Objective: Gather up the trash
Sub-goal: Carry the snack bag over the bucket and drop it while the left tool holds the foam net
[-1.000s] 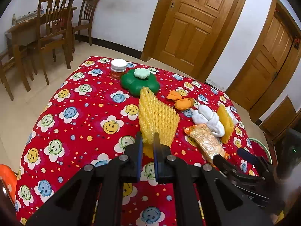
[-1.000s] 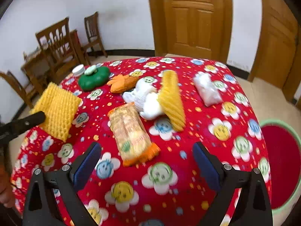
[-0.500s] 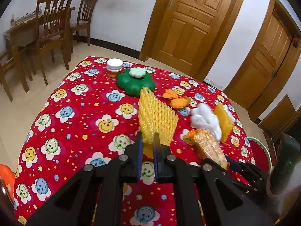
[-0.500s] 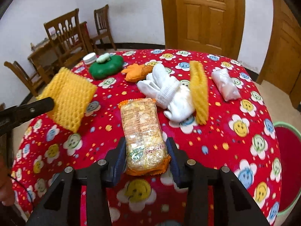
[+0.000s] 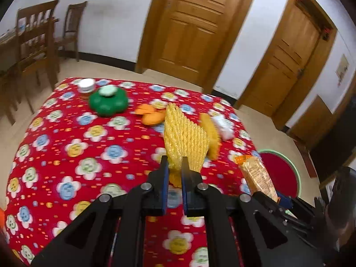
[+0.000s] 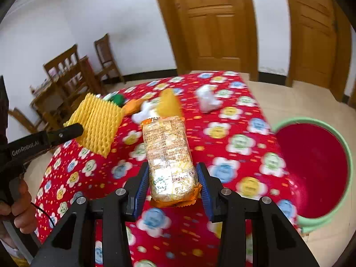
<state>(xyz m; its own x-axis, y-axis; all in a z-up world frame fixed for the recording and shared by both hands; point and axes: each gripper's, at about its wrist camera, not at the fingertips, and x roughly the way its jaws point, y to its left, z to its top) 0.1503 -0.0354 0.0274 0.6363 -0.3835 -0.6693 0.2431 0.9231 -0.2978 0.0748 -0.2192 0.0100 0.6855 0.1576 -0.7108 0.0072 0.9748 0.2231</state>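
My left gripper (image 5: 174, 169) has its jaws drawn nearly together, pinching the lower corner of the yellow foam net (image 5: 185, 142) and holding it upright in the air. My left hand (image 6: 19, 209) shows at the near left, wrapped around the handle. My right gripper (image 6: 173, 178) sits to the right of it, jaws part closed against both sides of the snack packet (image 6: 168, 155), which is held level and pointing forward.

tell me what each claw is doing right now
left claw: closed on the yellow foam net
right claw: closed on the snack packet
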